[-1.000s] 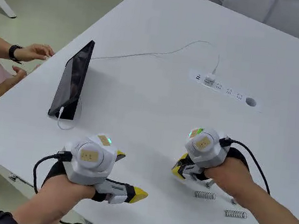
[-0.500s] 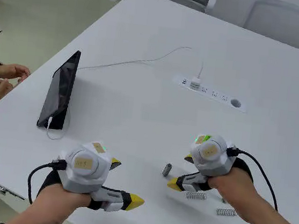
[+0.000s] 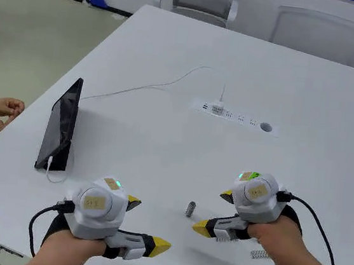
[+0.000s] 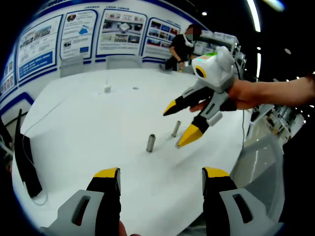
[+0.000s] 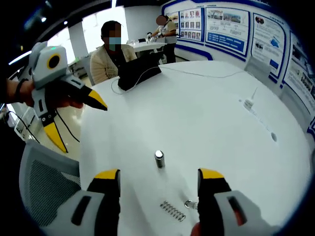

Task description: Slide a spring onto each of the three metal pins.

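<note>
Pin (image 3: 190, 209) stands upright between the left gripper (image 3: 148, 223) and right gripper (image 3: 213, 211), both spread empty

A white table (image 3: 173, 55) is being used as the support. A short metal pin (image 5: 159, 158) is being stood upright just ahead of the right gripper (image 5: 155, 173), and a spring (image 5: 172, 210) is being left flat between its jaws. A second pin (image 4: 175, 128) is being stood farther ahead of the left gripper (image 4: 161, 171). A power strip (image 3: 230, 113) with a white cable (image 3: 150, 86) is being borne far ahead of those jaws, and a tablet (image 4: 27, 167) is being propped well left of the left jaw.
</note>
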Available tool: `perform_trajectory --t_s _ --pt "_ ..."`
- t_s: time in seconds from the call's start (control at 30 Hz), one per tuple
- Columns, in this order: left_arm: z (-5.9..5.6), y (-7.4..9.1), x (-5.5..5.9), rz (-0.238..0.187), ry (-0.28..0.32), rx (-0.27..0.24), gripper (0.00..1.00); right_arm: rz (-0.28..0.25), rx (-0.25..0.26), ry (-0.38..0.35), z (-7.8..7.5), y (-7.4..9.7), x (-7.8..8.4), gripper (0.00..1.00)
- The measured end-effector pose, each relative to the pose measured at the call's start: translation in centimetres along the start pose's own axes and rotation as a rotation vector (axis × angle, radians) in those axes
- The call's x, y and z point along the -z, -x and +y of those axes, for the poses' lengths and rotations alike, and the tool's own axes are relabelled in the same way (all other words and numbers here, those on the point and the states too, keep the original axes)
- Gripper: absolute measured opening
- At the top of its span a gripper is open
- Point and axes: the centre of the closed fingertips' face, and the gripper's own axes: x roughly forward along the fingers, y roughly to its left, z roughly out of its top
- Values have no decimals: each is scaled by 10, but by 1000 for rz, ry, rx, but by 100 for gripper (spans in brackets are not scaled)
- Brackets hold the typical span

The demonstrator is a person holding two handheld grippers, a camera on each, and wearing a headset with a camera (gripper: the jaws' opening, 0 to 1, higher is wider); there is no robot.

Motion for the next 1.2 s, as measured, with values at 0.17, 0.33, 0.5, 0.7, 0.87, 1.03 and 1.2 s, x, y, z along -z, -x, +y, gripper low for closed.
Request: perform_trajectory --t_s 0.17,0.33,0.5,0.7,0.87,1.03,1.2 --pt "-2 0 0 2 -1 -2 69 -22 17 -20 1 6 3 67" --pt "-2 -1 0 1 10 -9 69 -71 29 -65 2 14 4 69" --pt "-4 -3 -1 2 10 -8 69 -94 32 -94 3 21 9 70" --pt "-6 -5 -2 6 7 -5 69 -111 44 -105 6 30 17 74" --pt "-8 -7 -4 5 6 -5 69 -145 51 -166 5 37 23 74" --pt "-11 -10 -3 9 6 -1 69 -162 53 -209 6 42 32 76" --pt "-15 -12 -1 13 5 7 69 -168 57 -239 7 49 44 77"
